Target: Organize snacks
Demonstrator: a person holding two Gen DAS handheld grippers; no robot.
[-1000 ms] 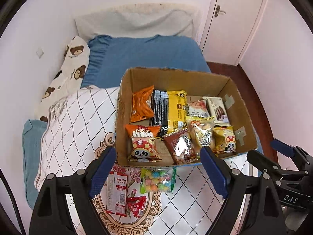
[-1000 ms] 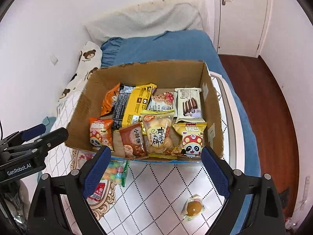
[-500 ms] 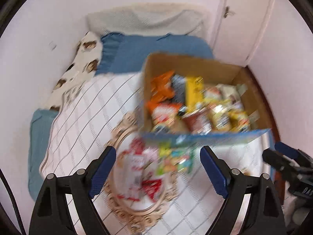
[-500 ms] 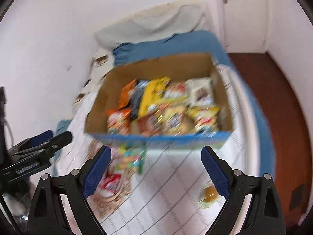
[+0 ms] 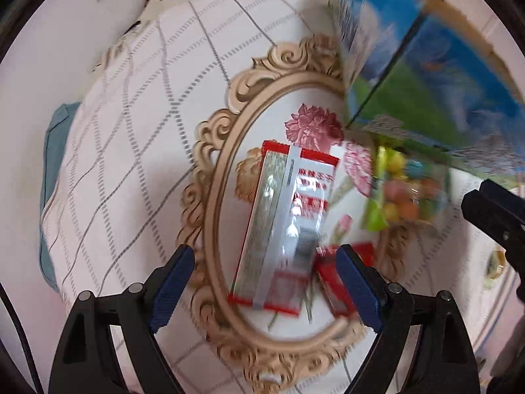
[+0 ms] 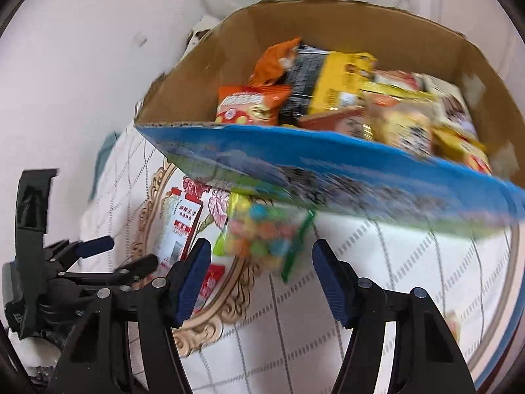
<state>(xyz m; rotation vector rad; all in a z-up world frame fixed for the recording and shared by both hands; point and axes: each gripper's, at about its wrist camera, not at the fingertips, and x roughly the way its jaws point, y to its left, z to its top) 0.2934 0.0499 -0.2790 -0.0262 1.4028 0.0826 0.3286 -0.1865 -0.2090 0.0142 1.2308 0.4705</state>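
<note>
The left gripper is held wide open above a red-and-silver snack packet lying on the quilted cover; nothing is gripped. The right gripper is likewise spread open and empty, with a bag of coloured candies seen between its fingers, just beside the cardboard box. The box is filled with snack packets. Both views are blurred.

One cardboard box. Loose on quilt: three packets — one red-and-white packet, one small red packet, one candy bag. Packets inside box: blurred, count not possible.
</note>
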